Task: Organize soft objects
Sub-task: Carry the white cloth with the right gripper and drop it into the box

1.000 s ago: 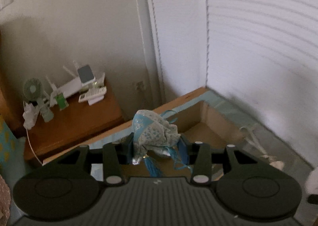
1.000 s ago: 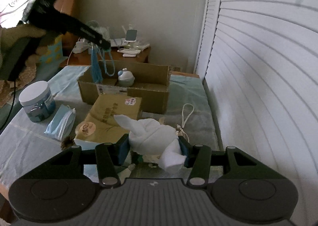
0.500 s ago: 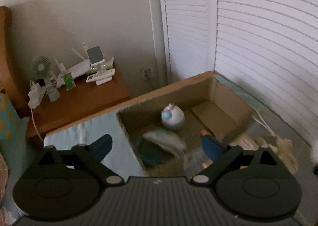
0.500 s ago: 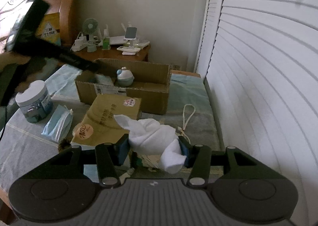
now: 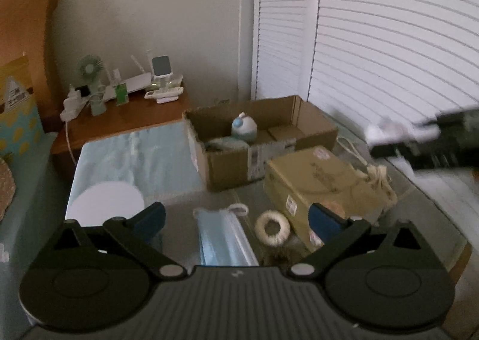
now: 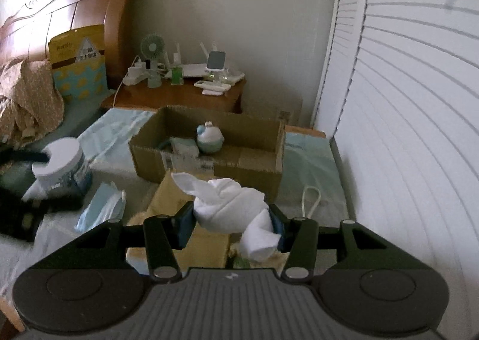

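Observation:
My left gripper (image 5: 236,217) is open and empty, held above a blue face mask (image 5: 224,238) and a white fluffy ring (image 5: 272,227). The open cardboard box (image 5: 227,163) stands beyond it and holds a round blue-and-white plush (image 5: 244,129) and the blue patterned cloth (image 5: 224,142). My right gripper (image 6: 230,220) is shut on a white cloth (image 6: 230,205), short of the box (image 6: 206,166). It shows blurred at the right of the left wrist view (image 5: 419,139). The plush (image 6: 209,138) also shows in the right wrist view.
A flat tan package (image 5: 317,178) lies in front of the box, with a white cord (image 6: 311,199) to its right. A white-lidded jar (image 6: 63,166) stands at the left. A wooden nightstand (image 6: 179,94) with gadgets is behind. Louvred doors (image 6: 404,100) run along the right.
My left gripper opened and dropped the blue patterned cloth into the box, then drew back over the mask. My right gripper kept hold of the white cloth and moved a little closer to the box.

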Motion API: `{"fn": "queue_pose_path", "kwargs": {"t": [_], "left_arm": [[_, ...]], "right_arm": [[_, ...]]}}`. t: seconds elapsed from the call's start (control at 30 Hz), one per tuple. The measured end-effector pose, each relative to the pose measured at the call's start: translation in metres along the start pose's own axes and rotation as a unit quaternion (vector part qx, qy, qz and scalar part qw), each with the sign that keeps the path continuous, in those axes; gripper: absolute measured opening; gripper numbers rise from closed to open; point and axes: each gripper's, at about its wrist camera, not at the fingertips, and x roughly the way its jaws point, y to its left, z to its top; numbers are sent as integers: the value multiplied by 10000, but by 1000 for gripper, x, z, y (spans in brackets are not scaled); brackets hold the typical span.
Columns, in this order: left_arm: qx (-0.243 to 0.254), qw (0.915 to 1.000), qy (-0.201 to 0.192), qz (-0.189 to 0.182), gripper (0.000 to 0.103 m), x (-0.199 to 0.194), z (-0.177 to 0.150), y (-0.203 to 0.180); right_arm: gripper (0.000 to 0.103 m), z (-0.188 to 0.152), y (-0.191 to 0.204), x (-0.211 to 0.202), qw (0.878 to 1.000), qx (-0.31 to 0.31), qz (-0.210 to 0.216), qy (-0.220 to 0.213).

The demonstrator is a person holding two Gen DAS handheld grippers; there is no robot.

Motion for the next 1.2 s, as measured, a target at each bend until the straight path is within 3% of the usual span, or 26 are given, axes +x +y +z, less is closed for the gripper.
{"fn": "queue_pose_path", "kwargs": {"t": [0.2, 0.5, 0.73, 1.03, 1.13, 1.2], "left_arm": [[-46, 9998, 69, 169, 101, -2, -17, 4], [-225, 9994, 146, 198, 101, 1, -24, 15], [-301, 9989, 238, 264, 101, 8, -25, 19], [-314, 9986, 296, 308, 101, 15, -22, 18], [-331, 9984, 325, 321, 101, 17, -22, 18], [-344, 9984, 324, 323, 101, 17, -22, 20]], "right_arm": [[56, 29, -5, 26, 10000, 4, 25, -29], [56, 76, -11, 99, 9996, -138, 179, 161], [56, 86, -19, 152, 9980, -232, 179, 559], [57, 88, -16, 185, 9954, -269, 455, 795], [72, 85, -9, 187, 9941, -404, 600, 804], [93, 83, -7, 184, 9948, -444, 556, 735]]}}
